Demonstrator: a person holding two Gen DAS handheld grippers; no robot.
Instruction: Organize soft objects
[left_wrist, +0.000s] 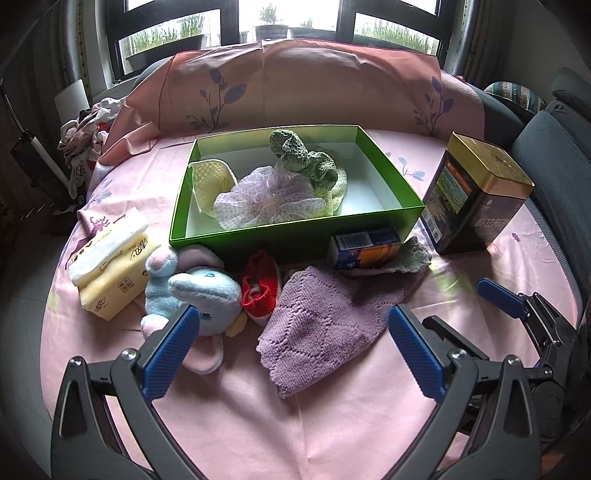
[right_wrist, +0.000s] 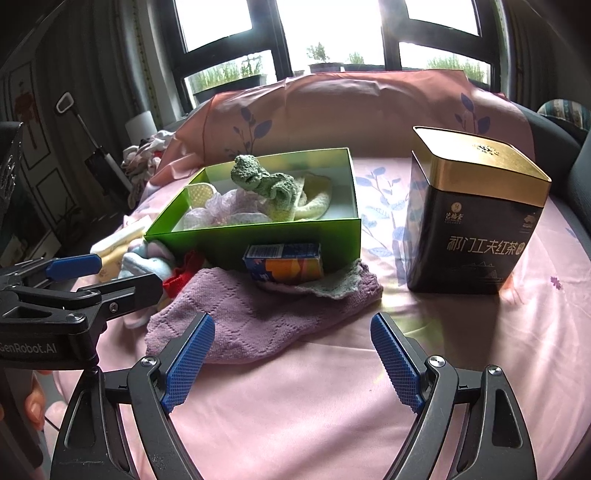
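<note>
While both tools gape empty, purple cloth (left_wrist: 325, 325) lies before green box (left_wrist: 295, 236).

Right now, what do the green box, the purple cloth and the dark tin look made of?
Green box: seems to be cardboard, with thin straight walls, a glossy green outside and a white inside.
Purple cloth: knitted yarn, matte, with a raised diamond pattern and a limp edge.
Dark tin: probably printed metal, with a brushed gold lid and glossy dark sides that catch the light.

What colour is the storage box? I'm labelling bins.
Bright green outside, white inside; the box shows best in the left wrist view.
</note>
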